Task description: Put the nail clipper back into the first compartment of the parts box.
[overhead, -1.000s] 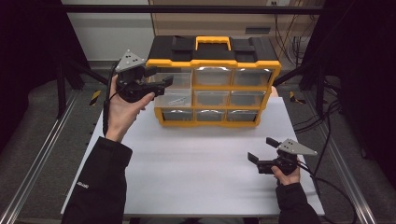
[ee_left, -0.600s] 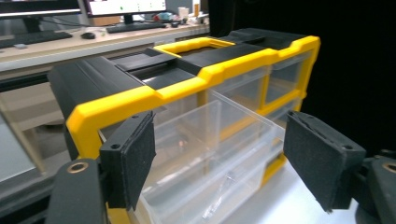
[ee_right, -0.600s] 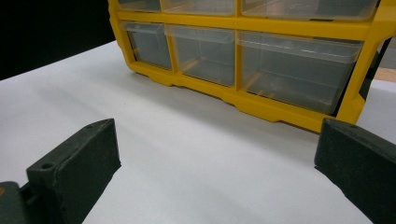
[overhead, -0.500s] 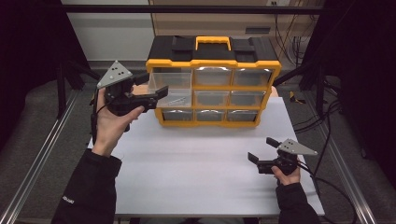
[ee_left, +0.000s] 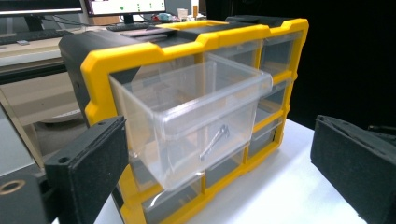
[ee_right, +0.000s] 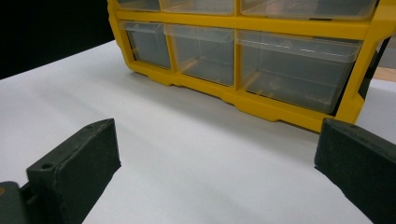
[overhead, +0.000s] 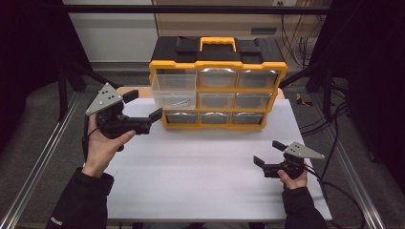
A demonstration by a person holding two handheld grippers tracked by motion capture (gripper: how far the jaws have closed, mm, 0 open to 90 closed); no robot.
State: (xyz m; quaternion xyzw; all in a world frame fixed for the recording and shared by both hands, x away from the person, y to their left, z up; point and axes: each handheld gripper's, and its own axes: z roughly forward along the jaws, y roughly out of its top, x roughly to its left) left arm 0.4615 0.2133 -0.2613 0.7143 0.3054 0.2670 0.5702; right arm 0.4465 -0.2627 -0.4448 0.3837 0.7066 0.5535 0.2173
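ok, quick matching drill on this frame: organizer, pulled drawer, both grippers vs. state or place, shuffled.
Column one:
1. left gripper
2. right gripper
3. top-left drawer
4. organizer handle

Column two:
a. pulled out, holds a small metal part
b. yellow, on the black top
c. open, low over the near right of the table
d. open, beside the organizer's left end, nothing between the jaws

Pairs: 1-d, 2-c, 3-a, 4-b
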